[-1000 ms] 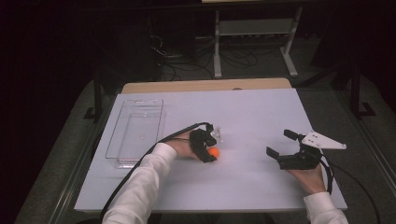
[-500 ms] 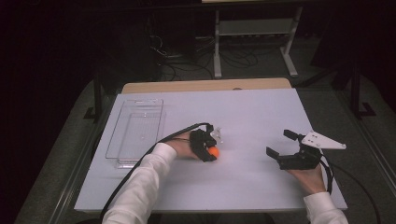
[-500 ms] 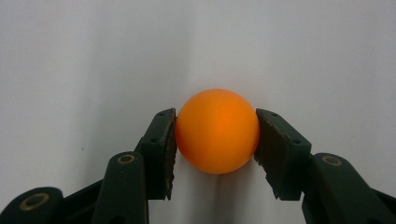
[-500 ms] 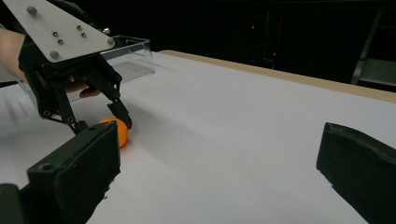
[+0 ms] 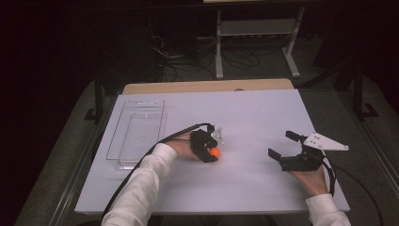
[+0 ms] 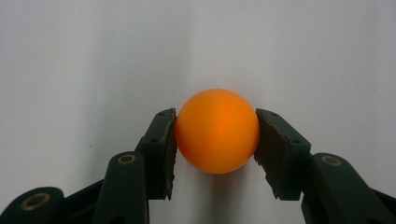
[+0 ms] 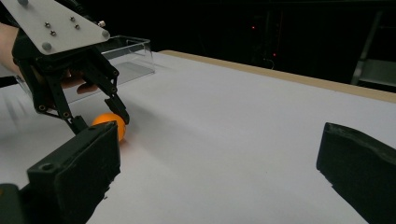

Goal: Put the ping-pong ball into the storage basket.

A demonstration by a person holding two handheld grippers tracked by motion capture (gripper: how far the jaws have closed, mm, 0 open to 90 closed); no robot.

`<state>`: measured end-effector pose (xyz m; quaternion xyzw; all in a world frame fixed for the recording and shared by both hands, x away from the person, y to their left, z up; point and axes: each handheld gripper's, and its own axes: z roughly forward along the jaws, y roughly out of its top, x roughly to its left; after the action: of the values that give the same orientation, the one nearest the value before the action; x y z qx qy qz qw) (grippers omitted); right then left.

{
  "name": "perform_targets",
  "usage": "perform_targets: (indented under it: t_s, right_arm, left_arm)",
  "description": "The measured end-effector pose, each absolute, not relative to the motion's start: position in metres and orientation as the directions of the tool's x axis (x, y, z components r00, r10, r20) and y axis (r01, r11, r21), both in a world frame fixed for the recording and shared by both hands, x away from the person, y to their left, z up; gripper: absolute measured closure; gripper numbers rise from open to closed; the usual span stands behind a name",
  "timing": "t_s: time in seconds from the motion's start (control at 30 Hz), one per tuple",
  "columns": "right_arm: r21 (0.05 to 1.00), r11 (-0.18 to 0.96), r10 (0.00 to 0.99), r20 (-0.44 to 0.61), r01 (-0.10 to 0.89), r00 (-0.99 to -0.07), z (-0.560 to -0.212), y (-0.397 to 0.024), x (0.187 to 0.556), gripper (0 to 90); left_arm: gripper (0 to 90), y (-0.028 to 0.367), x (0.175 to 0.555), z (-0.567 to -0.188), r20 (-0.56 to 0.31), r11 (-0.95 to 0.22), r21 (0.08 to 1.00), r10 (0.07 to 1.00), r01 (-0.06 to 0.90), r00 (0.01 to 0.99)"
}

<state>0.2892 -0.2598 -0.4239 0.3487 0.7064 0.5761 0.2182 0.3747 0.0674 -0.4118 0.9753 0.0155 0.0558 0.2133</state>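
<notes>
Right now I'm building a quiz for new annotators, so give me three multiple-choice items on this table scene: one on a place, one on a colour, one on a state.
1. Where does the clear tray lie on the table in the high view?
A. by the left edge
B. by the right edge
C. in the middle

2. What colour is the ball?
A. white
B. orange
C. green

3. How do the left tongs stand?
A. wide open above the ball
B. shut on nothing
C. shut on the ball

Answers:
1. A, the tray sits along the table's left side in the high view.
2. B, the left gripper view shows it plainly orange.
3. C, both pads press the ball's sides, while the right tongs stand open and apart from it.
</notes>
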Motion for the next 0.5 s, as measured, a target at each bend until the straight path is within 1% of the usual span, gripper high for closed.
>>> perform_targets:
  t_s: [0.5]
  right_arm:
    - [0.966, 0.092, 0.743, 0.094, 0.24, -0.662, -0.424, -0.26, 0.289, 0.0]
  left_arm:
    - [50.6, 0.077, 0.375, -0.389, 0.116, -0.905, 0.425, 0.072, 0.016, 0.991]
